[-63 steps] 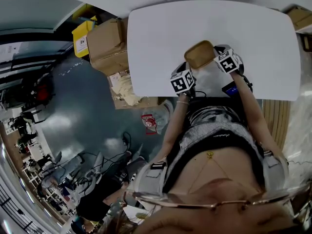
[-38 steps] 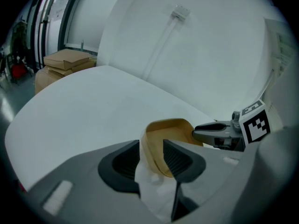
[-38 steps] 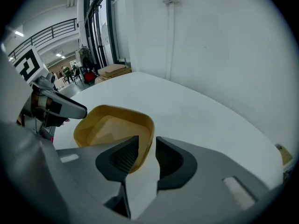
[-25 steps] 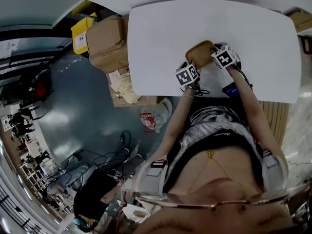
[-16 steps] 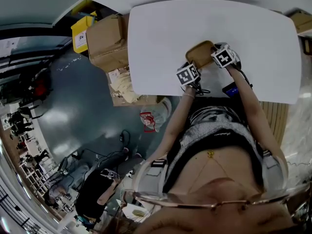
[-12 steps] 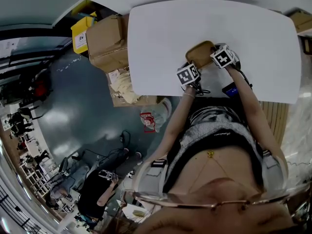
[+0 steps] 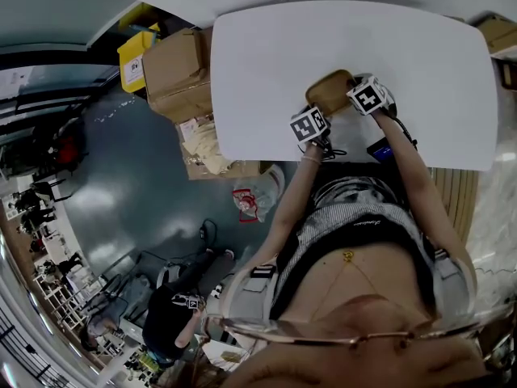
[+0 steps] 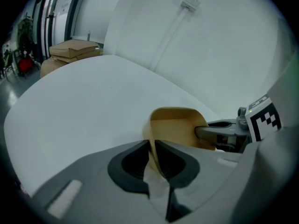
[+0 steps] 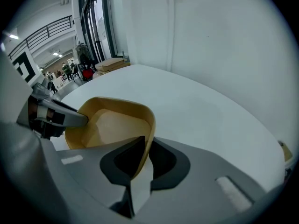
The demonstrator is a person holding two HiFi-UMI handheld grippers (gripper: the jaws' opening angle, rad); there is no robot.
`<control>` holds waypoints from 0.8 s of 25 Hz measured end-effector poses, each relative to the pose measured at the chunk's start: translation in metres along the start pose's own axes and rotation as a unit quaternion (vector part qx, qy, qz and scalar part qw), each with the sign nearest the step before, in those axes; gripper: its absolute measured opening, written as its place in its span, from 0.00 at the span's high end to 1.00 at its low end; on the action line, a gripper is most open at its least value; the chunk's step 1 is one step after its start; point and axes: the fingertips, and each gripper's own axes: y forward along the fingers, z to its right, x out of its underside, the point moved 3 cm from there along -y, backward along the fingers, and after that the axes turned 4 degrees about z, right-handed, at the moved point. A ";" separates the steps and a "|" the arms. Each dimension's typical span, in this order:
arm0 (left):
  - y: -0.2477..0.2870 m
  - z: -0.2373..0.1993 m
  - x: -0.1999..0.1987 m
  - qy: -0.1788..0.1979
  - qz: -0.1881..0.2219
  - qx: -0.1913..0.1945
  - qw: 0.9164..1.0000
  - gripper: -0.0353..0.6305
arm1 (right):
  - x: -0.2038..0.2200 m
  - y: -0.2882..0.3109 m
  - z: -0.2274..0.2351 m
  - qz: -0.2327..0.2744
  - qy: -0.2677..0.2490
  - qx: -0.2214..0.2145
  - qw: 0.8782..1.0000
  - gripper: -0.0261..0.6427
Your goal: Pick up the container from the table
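My left gripper (image 8: 153, 147) clamps the container (image 8: 175, 126) by its rim. My right gripper (image 9: 145, 148) has just closed on the opposite rim, so it should lift level.

A big cardboard box (image 7: 179, 75) sits on the grey floor (image 7: 121, 184), with a yellow bin (image 7: 137, 59) just beside it. Below it an open carton (image 7: 206, 148) is stuffed with pale packing paper, and a red-and-white packet (image 7: 249, 203) lies near that. Black cables (image 7: 212, 234) trail across the floor towards a person in dark clothes (image 7: 170, 322). Another brown box (image 7: 497, 29) sits at the far right.
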 end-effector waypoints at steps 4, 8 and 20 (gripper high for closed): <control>0.000 0.000 0.000 0.003 -0.002 0.000 1.000 0.88 | -0.002 -0.001 0.000 0.002 0.001 -0.003 1.000 0.88; -0.004 0.000 0.001 0.002 -0.006 -0.001 1.000 0.89 | -0.002 -0.005 -0.003 0.001 -0.002 -0.003 1.000 0.88; -0.011 0.005 -0.007 0.017 -0.007 0.010 1.000 0.89 | -0.002 -0.015 -0.002 0.005 0.010 -0.005 1.000 0.87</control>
